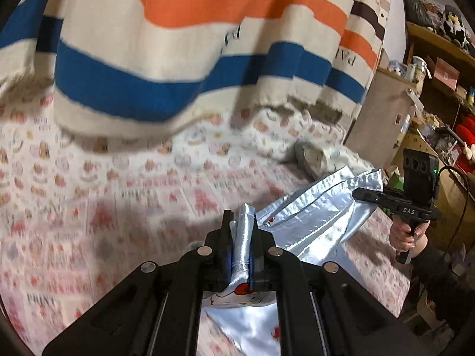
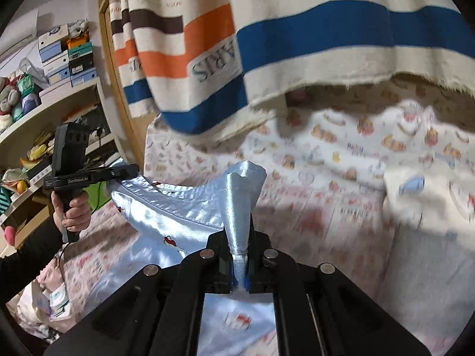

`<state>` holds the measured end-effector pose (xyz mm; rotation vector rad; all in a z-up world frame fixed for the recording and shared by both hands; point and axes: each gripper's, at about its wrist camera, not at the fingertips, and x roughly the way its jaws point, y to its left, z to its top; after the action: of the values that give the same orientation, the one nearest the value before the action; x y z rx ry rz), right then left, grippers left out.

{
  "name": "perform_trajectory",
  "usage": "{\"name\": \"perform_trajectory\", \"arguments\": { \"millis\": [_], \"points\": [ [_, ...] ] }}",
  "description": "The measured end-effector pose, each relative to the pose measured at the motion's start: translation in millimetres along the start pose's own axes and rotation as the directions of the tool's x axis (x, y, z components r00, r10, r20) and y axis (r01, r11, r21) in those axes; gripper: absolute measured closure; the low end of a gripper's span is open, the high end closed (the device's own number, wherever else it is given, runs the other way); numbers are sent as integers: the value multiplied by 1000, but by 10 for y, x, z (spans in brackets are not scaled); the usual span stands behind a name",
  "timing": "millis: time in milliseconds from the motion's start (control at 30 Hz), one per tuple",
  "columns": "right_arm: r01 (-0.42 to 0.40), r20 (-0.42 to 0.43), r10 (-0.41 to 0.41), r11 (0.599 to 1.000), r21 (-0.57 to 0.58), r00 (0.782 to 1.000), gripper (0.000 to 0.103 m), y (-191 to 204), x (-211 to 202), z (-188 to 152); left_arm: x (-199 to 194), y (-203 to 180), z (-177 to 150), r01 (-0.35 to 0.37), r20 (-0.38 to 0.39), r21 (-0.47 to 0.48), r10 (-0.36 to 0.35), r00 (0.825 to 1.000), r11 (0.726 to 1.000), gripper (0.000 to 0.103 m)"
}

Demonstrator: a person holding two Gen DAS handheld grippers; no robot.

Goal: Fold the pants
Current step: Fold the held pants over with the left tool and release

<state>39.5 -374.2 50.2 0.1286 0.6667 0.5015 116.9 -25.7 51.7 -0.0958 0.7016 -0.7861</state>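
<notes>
The pants (image 1: 311, 207) are light blue satin with a red cartoon print, and they hang stretched between both grippers above the bed. In the left wrist view, my left gripper (image 1: 242, 225) is shut on a bunched edge of the fabric, which pokes up between its black fingers. My right gripper (image 1: 363, 194) appears at the right of that view, held by a hand, with the cloth's other end at its tip. In the right wrist view, my right gripper (image 2: 239, 237) pinches a twisted fold of the pants (image 2: 166, 207). The left gripper (image 2: 130, 170) holds the far corner at the left.
Below lies a bed sheet (image 1: 118, 192) with a pink and white print. A striped orange, blue and cream curtain (image 1: 178, 44) hangs over the bed's far side. Cluttered wooden shelves (image 1: 439, 95) stand beside the bed, and other shelves with boxes (image 2: 59, 59) on the other side.
</notes>
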Motion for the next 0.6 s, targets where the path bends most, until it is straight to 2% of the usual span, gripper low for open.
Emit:
{"name": "perform_trajectory", "arguments": {
  "millis": [233,300,333,367,400,433,500,600],
  "points": [
    [-3,-98,4,1000,12,995,99,104,-6,-489,-28,-139,-360,-27,-75,44,30,997,999,95],
    [19,-125,-18,1000,5,992,99,108,39,-588,0,-170,-437,-33,-96,58,39,995,998,95],
    [29,-136,-28,1000,6,990,98,101,58,-612,11,-185,-469,-42,-102,65,49,994,997,93],
    [32,-150,-30,999,11,988,97,90,82,-630,23,-195,-497,-48,-111,72,55,992,996,85],
    [35,-164,-31,999,23,986,91,70,104,-644,33,-204,-519,-48,-119,77,57,991,996,78],
    [42,-177,-35,998,40,984,86,40,127,-645,36,-213,-531,-51,-121,80,61,991,995,75],
    [40,-165,-27,997,72,986,52,-25,140,-621,33,-214,-539,-54,-121,80,63,991,995,70],
    [13,-143,0,995,96,990,49,-84,167,-538,45,-207,-512,-50,-122,65,58,991,997,70]
  ]
}}
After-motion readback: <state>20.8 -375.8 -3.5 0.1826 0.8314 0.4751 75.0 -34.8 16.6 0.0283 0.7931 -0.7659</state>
